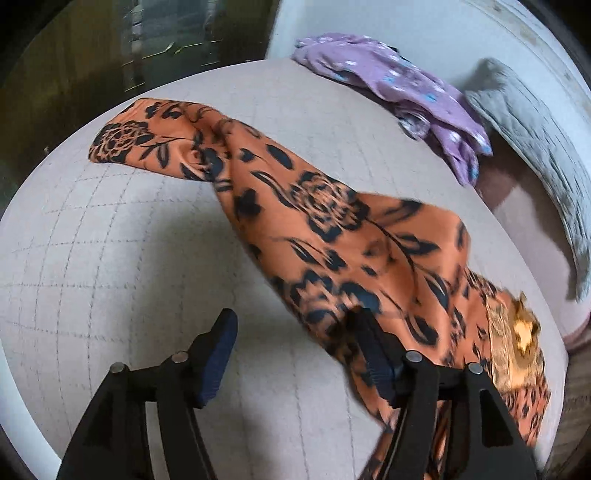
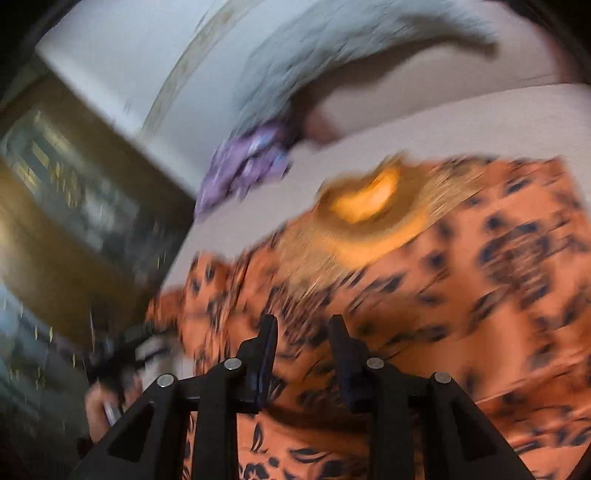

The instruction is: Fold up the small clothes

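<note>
An orange garment with a black flower print [image 1: 325, 221] lies crumpled across the grey quilted surface [image 1: 110, 240], with a gold trim and bow [image 1: 517, 332] at its right end. My left gripper [image 1: 295, 321] is open above the garment's near edge; its right finger [image 1: 373, 350] touches or overlaps the cloth, the left finger [image 1: 218, 354] is over bare surface. In the blurred right wrist view my right gripper [image 2: 304, 328] is open right over the same garment [image 2: 461, 295], near the gold bow [image 2: 369, 203].
A purple flowered garment [image 1: 406, 92] and a grey quilted one [image 1: 535, 147] lie at the far right by the white wall [image 1: 424, 26]; the purple garment also shows in the right wrist view [image 2: 243, 166]. The surface's edge curves at the left, dark floor beyond.
</note>
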`<state>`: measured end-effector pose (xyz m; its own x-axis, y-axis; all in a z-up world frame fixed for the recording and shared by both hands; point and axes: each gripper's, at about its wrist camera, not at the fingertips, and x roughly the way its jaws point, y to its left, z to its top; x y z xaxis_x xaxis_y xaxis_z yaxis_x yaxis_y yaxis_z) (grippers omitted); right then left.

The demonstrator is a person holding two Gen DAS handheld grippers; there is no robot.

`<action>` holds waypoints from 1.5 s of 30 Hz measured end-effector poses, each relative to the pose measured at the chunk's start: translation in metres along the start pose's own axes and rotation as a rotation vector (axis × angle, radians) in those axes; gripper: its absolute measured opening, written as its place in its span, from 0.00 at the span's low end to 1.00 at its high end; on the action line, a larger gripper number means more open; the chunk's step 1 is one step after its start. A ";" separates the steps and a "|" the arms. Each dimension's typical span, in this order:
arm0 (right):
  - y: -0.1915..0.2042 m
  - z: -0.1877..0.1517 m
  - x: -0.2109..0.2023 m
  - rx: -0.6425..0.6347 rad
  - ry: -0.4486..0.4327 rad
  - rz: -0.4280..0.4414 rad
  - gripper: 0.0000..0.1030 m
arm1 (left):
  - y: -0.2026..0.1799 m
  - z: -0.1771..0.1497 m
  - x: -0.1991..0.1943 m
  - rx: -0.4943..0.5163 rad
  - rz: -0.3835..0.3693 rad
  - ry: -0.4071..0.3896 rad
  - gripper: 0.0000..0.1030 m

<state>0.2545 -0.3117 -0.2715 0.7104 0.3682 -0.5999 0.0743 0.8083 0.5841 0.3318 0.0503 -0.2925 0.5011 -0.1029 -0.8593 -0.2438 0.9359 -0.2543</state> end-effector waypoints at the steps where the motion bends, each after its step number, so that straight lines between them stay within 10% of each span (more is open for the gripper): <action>1: 0.007 -0.006 0.011 -0.023 0.033 -0.003 0.31 | 0.005 0.003 0.001 -0.024 -0.003 0.001 0.67; 5: 0.029 -0.032 0.057 -0.119 0.203 -0.046 0.32 | 0.029 0.015 0.005 -0.123 -0.054 0.005 0.68; 20: 0.001 -0.026 0.043 0.069 0.187 0.019 0.30 | 0.131 0.059 0.013 -0.521 -0.246 -0.111 0.68; 29: -0.003 -0.027 0.044 0.094 0.180 0.031 0.30 | 0.137 0.089 0.035 -0.546 -0.278 -0.188 0.64; 33: -0.002 -0.027 0.045 0.094 0.181 0.033 0.30 | 0.150 0.093 0.043 -0.584 -0.294 -0.162 0.09; 38: -0.001 -0.027 0.046 0.100 0.179 0.032 0.30 | 0.153 0.095 0.034 -0.577 -0.316 -0.185 0.06; 45: 0.002 -0.027 0.044 0.091 0.176 0.019 0.30 | 0.088 0.108 -0.060 -0.298 -0.347 -0.368 0.06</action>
<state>0.2673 -0.2815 -0.3119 0.5798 0.4643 -0.6695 0.1303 0.7583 0.6387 0.3697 0.1751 -0.2157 0.8357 -0.2129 -0.5062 -0.2099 0.7279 -0.6528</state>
